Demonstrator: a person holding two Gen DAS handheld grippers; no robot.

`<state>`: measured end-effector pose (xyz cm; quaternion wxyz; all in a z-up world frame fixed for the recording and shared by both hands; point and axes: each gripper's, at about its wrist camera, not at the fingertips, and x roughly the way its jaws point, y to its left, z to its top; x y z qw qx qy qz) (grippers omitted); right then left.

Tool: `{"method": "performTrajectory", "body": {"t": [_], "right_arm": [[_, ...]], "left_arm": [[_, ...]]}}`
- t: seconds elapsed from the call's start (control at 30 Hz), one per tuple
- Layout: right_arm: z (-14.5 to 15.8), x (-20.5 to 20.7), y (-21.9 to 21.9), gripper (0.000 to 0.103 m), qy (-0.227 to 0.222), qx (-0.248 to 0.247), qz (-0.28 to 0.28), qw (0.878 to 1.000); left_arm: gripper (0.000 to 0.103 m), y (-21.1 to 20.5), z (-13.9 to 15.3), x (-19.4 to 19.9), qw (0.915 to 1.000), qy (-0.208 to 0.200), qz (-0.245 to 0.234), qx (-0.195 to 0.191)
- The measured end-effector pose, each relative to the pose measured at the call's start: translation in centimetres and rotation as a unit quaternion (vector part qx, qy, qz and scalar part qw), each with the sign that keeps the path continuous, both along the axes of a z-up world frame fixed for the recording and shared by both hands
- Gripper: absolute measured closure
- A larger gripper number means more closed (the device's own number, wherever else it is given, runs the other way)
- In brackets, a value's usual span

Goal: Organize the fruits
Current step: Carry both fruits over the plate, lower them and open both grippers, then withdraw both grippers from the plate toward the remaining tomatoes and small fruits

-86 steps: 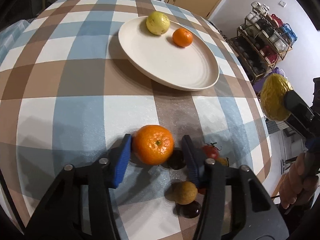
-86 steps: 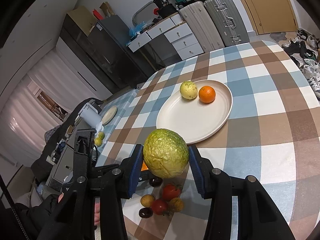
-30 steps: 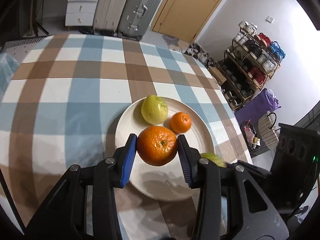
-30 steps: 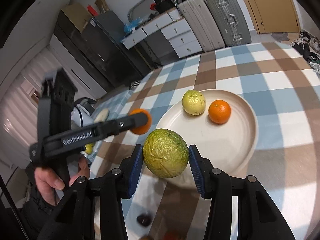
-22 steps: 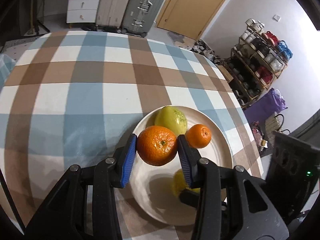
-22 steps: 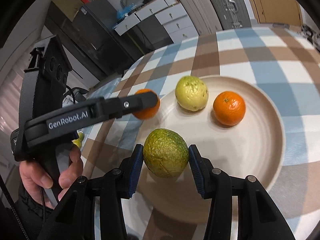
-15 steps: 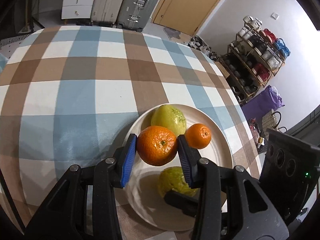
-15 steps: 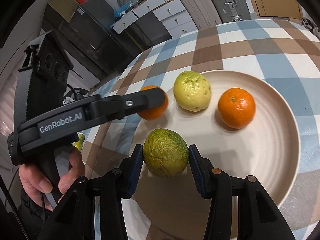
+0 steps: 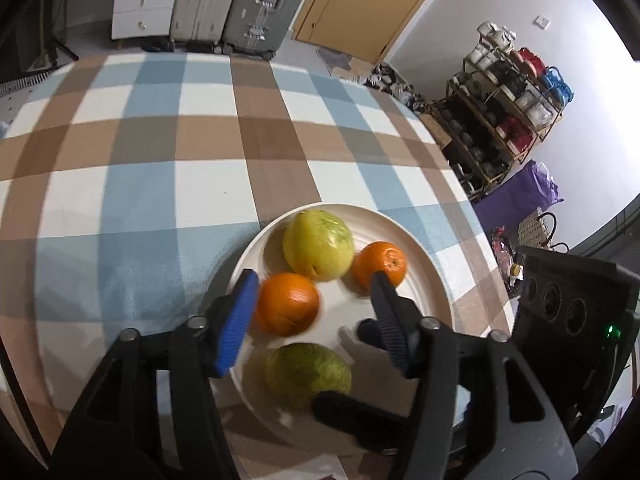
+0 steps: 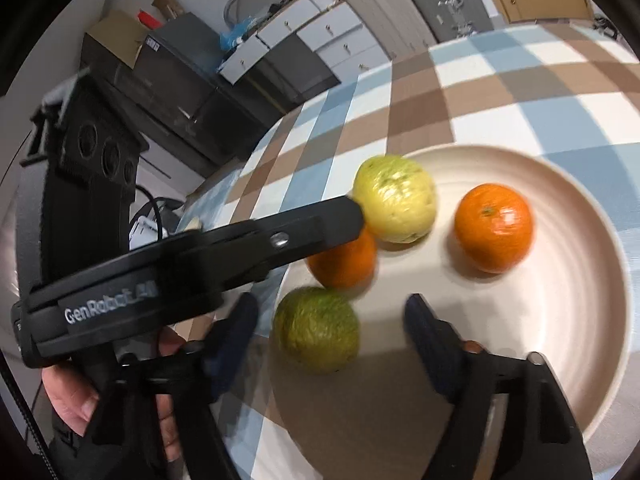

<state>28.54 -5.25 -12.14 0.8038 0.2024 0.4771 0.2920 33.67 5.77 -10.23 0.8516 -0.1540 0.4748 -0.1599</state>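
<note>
A cream plate lies on the checked tablecloth. On it lie a yellow-green guava, a small orange, a larger orange and a wrinkled green fruit. My left gripper is opening. The larger orange rests on the plate between its jaws, close to the blue left pad and well apart from the right finger. My right gripper is opening too, and the green fruit lies on the plate between its spread fingers, free of both. The left gripper's finger partly hides the larger orange.
A hand holds the left gripper's handle at the table's left edge. Suitcases and white drawers stand beyond the far edge. To the right is a shoe rack. Bare cloth stretches behind and left of the plate.
Both grippers sank toward the plate, then their jaws spread. The larger orange and the green fruit, clamped half a second ago, now lie loose on the plate.
</note>
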Motion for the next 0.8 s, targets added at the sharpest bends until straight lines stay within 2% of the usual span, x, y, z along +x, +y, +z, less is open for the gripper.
{"method": "performTrajectory", "body": {"t": [0.07, 0.2, 0.33, 0.43, 0.53, 0.7, 0.8], "right_arm": [[0.9, -0.9, -0.8, 0.016, -0.009, 0.005, 0.001, 1.000], [2.9, -3.4, -3.0, 0.008, -0.032, 0.001, -0.017, 0.999], [5.4, -7.1, -5.2, 0.004, -0.078, -0.022, -0.026, 0.996], [7.6, -10.5, -6.4, 0.003, -0.127, -0.048, -0.036, 0.990], [9.3, -13.4, -7.5, 0.002, -0.162, -0.062, -0.046, 0.984], [11.0, -17.8, -9.2, 0.000, -0.203, -0.070, -0.060, 0.975], [11.2, -19.3, -9.5, 0.000, -0.205, -0.079, -0.065, 0.973]], "left_arm": [[0.028, 0.2, 0.9, -1.1, 1.0000, -0.009, 0.002, -0.002], [0.022, 0.6, 2.9, -4.4, 0.9994, -0.030, 0.014, 0.005], [0.018, 0.0, 5.3, -9.1, 0.9964, -0.069, 0.022, 0.044], [0.011, -0.3, 7.3, -13.0, 0.9919, -0.106, 0.036, 0.060], [0.001, -0.7, 9.0, -17.1, 0.9831, -0.148, 0.066, 0.085], [0.001, -1.9, 10.9, -23.0, 0.9726, -0.190, 0.075, 0.111], [0.001, -2.9, 11.1, -26.0, 0.9677, -0.205, 0.069, 0.129]]}}
